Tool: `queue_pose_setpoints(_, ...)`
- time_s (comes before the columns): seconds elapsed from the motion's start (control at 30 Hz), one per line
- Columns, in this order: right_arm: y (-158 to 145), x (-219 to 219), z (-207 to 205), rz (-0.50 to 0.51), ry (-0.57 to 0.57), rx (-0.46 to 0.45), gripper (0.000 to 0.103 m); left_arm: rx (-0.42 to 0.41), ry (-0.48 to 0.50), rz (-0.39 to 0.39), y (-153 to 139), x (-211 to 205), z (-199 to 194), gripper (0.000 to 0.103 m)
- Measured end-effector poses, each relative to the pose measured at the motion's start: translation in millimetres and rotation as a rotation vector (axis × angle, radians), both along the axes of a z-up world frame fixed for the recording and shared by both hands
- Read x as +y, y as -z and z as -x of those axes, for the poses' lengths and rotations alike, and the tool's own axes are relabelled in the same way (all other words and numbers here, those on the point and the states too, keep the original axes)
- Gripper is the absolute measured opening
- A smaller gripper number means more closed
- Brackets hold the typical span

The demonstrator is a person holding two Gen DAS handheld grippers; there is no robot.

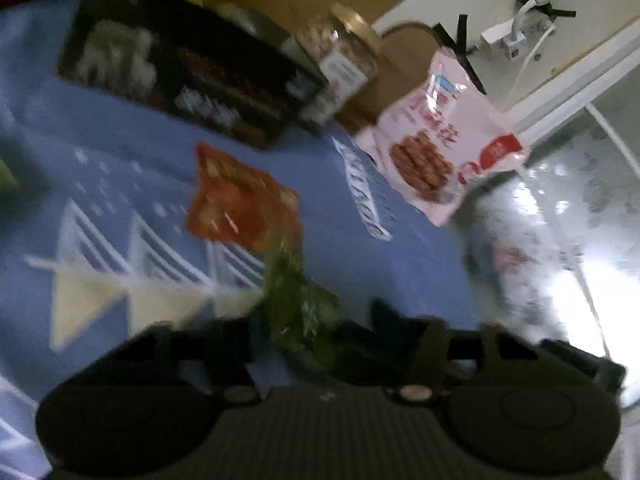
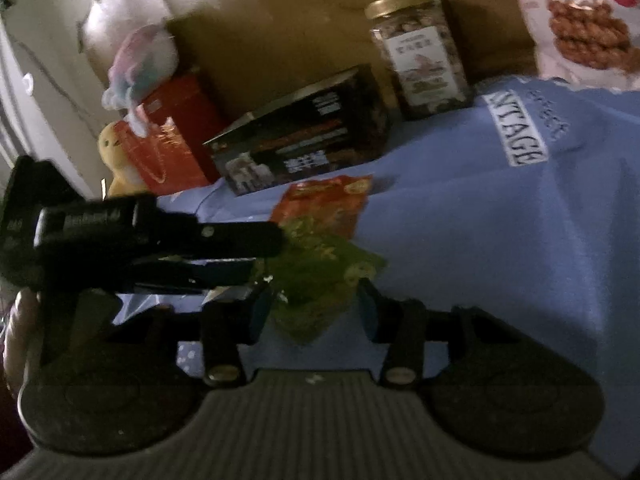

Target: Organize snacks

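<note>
Snacks lie scattered on the blue cloth point(image 2: 480, 240): a dark box point(image 2: 304, 132), a nut jar point(image 2: 420, 60) and a pink bag of twists point(image 1: 436, 148) stand or lean along the far edge, which reads as the tidy row you are building, while two flat packets remain loose in the middle. The orange packet point(image 1: 240, 208) lies flat just beyond the green packet point(image 2: 320, 284), their edges touching or overlapping.

You bring both grippers to that green packet, probably because a limp foil pouch is easier to lift from two sides. In the right wrist view, your left gripper point(image 2: 260, 256) reaches in from the left, and its two dark fingers look closed over the packet's near edge, one above and one below; blur keeps me from swearing the pads press.

Your right gripper point(image 2: 312, 312) has the packet's lower corner between its fingers, but the jaws stand partly apart with a gap on each side, so it grips nothing yet. Close it only once the foil sits squarely between the pads.
</note>
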State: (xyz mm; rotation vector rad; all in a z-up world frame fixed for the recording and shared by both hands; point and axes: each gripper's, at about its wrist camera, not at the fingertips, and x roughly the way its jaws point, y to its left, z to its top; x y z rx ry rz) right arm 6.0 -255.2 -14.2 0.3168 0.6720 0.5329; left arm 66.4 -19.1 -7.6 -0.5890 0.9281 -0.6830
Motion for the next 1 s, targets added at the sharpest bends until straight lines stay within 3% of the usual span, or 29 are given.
queue_pose_setpoints(0.07,3,4,-2,-0.023,-0.034,0.009,0.022,-0.004,0.006,-0.020,2,-2,2,0.019)
queue_pose_setpoints(0.13,7,5,-3,-0.061,-0.047,0.019,0.021,-0.011,-0.010,-0.053,3,-1,3,0.017)
queue_pose_setpoints(0.23,6,7,-3,-0.071,-0.066,0.015,0.020,0.024,-0.030,0.017,8,11,2,0.016)
queue_pose_setpoints(0.4,-14,1,8,-0.100,-0.057,-0.090,0.028,-0.008,-0.055,0.132,-10,38,4,0.015)
queue_pose_setpoints(0.47,-23,-7,6,-0.150,-0.031,-0.111,0.046,-0.033,-0.053,0.183,-20,47,4,0.015)
queue_pose_setpoints(0.53,-28,-16,-1,-0.227,-0.020,-0.088,0.056,-0.056,-0.044,0.227,-29,54,6,0.015)
queue_pose_setpoints(0.63,-28,-18,-14,-0.346,-0.066,-0.022,0.055,-0.083,-0.033,0.270,-41,57,6,0.015)
queue_pose_setpoints(0.67,-28,-16,-15,-0.369,-0.072,-0.011,0.050,-0.091,-0.029,0.271,-45,57,5,0.016)
queue_pose_setpoints(0.7,-29,-13,-18,-0.393,-0.089,0.000,0.042,-0.099,-0.030,0.260,-48,58,4,0.016)
queue_pose_setpoints(0.73,-31,-9,-18,-0.399,-0.101,-0.001,0.022,-0.110,-0.040,0.234,-51,58,1,0.016)
queue_pose_setpoints(0.77,-35,-4,-20,-0.373,-0.092,-0.012,0.016,-0.117,-0.046,0.202,-54,58,-2,0.017)
queue_pose_setpoints(0.87,-52,8,-28,-0.291,-0.082,-0.081,0.007,-0.131,-0.063,0.129,-63,58,-16,0.023)
queue_pose_setpoints(1.0,-76,33,-55,-0.166,-0.067,-0.182,0.006,-0.248,-0.108,-0.034,-89,52,-41,0.031)
